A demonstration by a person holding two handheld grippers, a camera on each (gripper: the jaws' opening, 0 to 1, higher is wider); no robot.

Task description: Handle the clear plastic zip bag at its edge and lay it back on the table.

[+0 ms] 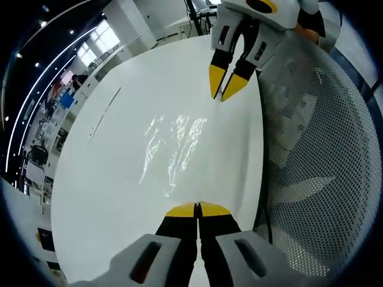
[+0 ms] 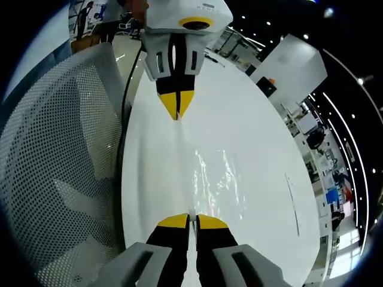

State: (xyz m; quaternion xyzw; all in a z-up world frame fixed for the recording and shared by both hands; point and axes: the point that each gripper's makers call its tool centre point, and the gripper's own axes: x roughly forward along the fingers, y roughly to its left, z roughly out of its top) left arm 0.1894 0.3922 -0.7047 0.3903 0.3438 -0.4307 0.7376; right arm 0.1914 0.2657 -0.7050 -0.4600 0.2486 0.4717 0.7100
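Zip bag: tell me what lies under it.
Under the clear zip bag the white table shows through its glare. Nothing else shows beneath; both grippers pinch its ends.

Right gripper (image 2: 188,222) jaws pressed together at the near edge of the clear plastic zip bag (image 2: 218,179), which lies glinting flat on the white table (image 2: 263,137), left gripper (image 2: 178,110) pinching its far edge, mesh chair (image 2: 60,155) alongside.
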